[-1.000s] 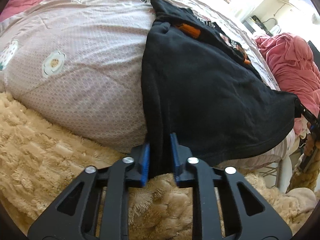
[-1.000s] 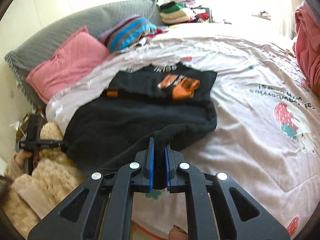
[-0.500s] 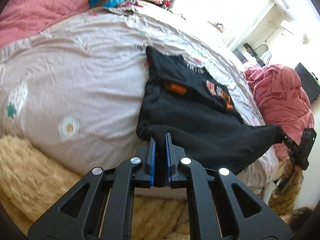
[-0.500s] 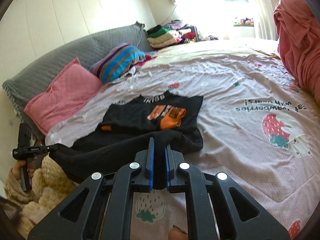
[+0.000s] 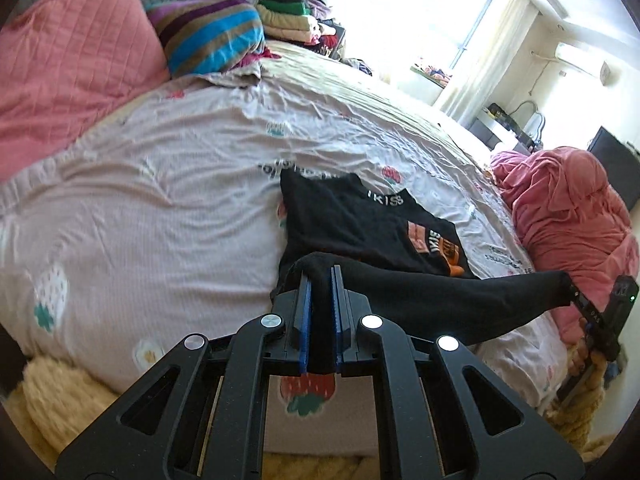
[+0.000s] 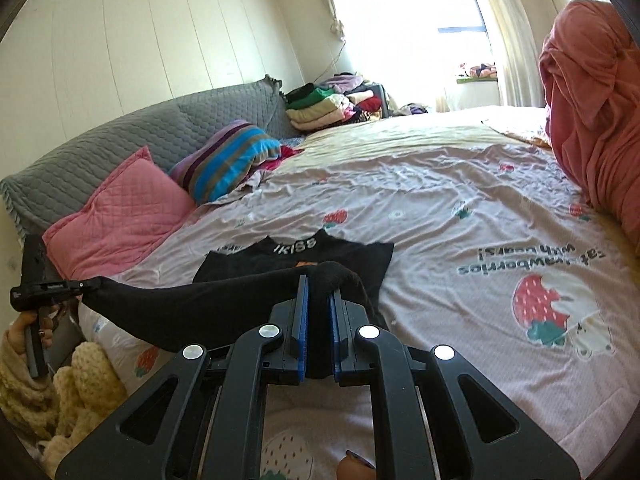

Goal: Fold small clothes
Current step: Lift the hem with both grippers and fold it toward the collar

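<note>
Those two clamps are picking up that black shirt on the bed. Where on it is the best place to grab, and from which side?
By its near hem, one corner each. The black shirt lies flat on the bedspread, collar away, so the near edge is free. The left gripper and right gripper each pinch a corner, stretching the hem taut.

Both cameras ride the grippers at the near edge of the bed (image 5: pixel 168 184), looking across it and slightly down. The left view faces toward the pink heap (image 5: pixel 568 216), the right toward the pink pillow (image 6: pixel 120 216); both share the black shirt (image 5: pixel 360 224).
</note>
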